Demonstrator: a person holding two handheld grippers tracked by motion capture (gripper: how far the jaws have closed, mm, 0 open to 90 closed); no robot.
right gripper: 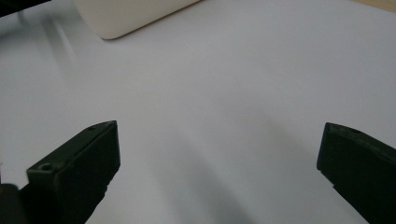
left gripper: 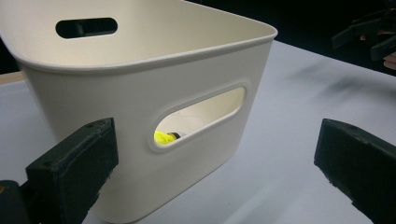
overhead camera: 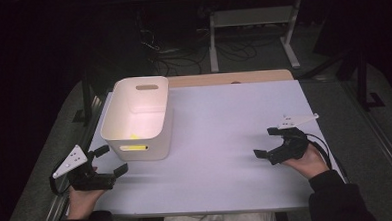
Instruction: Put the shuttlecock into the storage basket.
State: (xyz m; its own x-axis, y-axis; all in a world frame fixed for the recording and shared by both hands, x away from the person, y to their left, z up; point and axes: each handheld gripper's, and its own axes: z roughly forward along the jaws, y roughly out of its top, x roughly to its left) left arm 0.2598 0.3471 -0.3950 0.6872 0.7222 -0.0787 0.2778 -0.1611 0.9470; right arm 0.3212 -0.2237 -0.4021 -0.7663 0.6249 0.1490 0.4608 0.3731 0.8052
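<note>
White bin (overhead camera: 139, 118) is seen at upper left of the high view, a yellow item (left gripper: 163, 136) inside. Left gripper (overhead camera: 108, 162) and right gripper (overhead camera: 266, 142) are held wide open, nothing grasped or touched.

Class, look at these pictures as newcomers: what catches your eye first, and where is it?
First comes the white bin at the table's left side, with a yellow object glowing through its handle slot. Next, the two black grippers: the left gripper sits open just before the bin, and the right gripper sits open over bare table at the right.
</note>
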